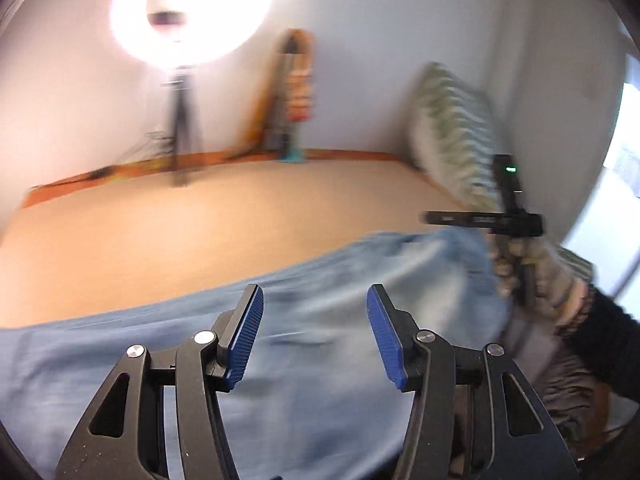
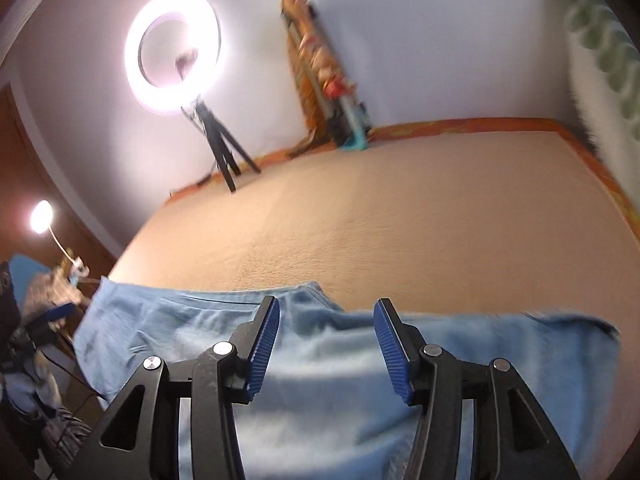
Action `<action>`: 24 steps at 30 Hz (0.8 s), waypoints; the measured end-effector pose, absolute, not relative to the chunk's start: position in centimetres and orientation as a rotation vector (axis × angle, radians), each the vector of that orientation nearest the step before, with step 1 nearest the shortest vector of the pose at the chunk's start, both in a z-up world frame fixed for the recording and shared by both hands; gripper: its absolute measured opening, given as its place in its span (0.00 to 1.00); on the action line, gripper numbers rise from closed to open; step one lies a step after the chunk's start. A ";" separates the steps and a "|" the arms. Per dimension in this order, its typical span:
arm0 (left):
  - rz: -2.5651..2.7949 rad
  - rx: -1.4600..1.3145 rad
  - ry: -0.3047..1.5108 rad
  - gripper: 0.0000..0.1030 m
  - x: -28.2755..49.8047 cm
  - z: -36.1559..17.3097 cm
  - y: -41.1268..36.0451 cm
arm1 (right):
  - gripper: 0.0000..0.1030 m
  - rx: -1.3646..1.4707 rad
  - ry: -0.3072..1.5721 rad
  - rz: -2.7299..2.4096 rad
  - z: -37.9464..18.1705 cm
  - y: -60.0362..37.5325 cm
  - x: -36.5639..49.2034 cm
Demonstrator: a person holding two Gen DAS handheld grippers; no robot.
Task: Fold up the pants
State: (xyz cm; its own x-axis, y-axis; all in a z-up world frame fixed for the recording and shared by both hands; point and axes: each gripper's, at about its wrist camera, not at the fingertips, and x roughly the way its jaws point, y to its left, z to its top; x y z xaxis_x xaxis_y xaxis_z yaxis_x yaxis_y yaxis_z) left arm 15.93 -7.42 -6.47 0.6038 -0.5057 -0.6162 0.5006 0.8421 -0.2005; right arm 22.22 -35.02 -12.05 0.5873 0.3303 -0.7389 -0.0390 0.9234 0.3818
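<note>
Your left gripper [image 1: 315, 330] is spread wide with nothing between its blue pads [image 1: 246, 334], hovering over the pants [image 1: 160, 360]. Your right gripper [image 2: 326, 350] is likewise spread and holds nothing, above the same light blue cloth. The pants lie along the near edge of the bed [image 2: 400, 220], across its tan cover. Your right hand [image 1: 536, 276] grips its tool at the right. Farther off, a patterned pillow [image 1: 452, 128] leans at the right, and a ring light [image 2: 173, 51] on a tripod stands by the far wall.

Pants [image 1: 320, 344] blurred, cut off below
</note>
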 end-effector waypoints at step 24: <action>-0.122 -0.435 0.847 0.53 17.8 -14.1 12.5 | 0.08 0.154 1.065 0.246 -16.5 -29.1 27.5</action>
